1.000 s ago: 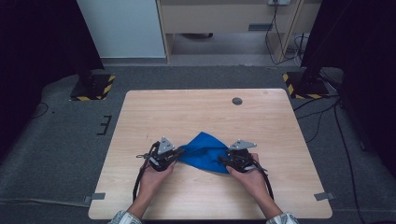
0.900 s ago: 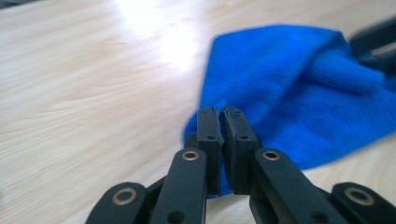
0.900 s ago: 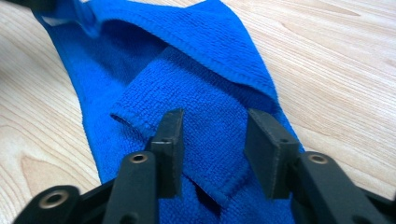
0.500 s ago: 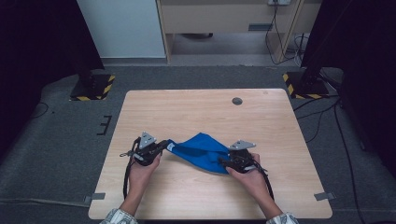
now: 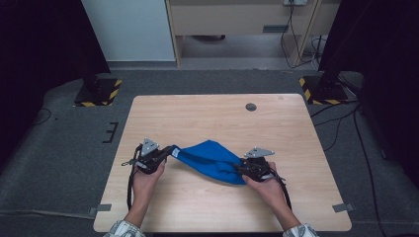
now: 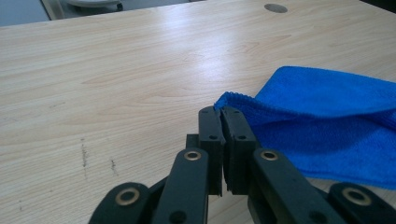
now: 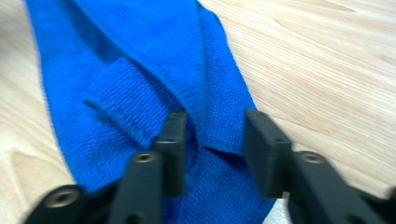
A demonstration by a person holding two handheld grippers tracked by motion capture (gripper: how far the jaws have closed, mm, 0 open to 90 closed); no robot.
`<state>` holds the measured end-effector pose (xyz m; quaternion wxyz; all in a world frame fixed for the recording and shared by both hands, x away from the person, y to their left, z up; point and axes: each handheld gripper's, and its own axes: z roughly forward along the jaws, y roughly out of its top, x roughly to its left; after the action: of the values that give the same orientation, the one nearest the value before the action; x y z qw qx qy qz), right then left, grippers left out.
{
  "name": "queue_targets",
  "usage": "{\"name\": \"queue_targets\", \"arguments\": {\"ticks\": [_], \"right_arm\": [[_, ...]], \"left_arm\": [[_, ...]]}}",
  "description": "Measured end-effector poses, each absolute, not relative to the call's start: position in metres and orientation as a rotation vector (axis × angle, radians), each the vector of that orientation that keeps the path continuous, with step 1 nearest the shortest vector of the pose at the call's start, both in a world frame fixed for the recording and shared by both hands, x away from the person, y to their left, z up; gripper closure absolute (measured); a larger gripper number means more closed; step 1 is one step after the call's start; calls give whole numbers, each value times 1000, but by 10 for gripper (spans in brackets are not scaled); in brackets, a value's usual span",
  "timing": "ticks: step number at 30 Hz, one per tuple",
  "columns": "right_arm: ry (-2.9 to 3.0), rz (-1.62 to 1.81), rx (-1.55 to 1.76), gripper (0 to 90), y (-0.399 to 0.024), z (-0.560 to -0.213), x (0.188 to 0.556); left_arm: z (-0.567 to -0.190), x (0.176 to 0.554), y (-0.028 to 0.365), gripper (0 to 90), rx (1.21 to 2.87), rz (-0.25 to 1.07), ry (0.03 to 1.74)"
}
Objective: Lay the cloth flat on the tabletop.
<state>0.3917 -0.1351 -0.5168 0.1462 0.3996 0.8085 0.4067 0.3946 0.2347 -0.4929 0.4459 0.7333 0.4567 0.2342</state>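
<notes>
- Lying across the lower middle of the high view, on the wooden table (image 5: 212, 118): a blue cloth (image 5: 212, 160), stretched between the two grippers.
- Gripping the cloth's left corner at centre-left of that view: the left gripper (image 5: 170, 152), jaws pressed together on the hem.
- Showing in the left gripper view: the same black jaws meeting at lower centre, pinching the cloth (image 6: 327, 126) tip, with the fabric spreading off to the right edge of the frame.
- Sitting at the cloth's right end, lower right of centre in the high view: the right gripper (image 5: 242, 170).
- Standing apart in the right gripper view: its jaws, having just been closing, with a folded edge of cloth (image 7: 140, 79) between them and not yet pinched.
- Filling the upper left and centre of that view: the cloth, with bare table at right.
</notes>
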Motion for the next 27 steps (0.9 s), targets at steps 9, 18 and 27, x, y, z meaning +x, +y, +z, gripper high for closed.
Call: {"name": "queue_targets", "arguments": {"ticks": [9, 18, 27], "right_arm": [[2374, 1216, 1107, 888, -133, -513, 390], [2293, 1290, 1038, 891, -157, -449, 382], [2361, 1140, 1009, 890, -158, -445, 413]], "left_arm": [[-491, 393, 233, 868, 1812, 578, 1113], [-463, 379, 223, 869, 1765, 561, 1036], [-472, 391, 216, 869, 1859, 534, 1077]]}}
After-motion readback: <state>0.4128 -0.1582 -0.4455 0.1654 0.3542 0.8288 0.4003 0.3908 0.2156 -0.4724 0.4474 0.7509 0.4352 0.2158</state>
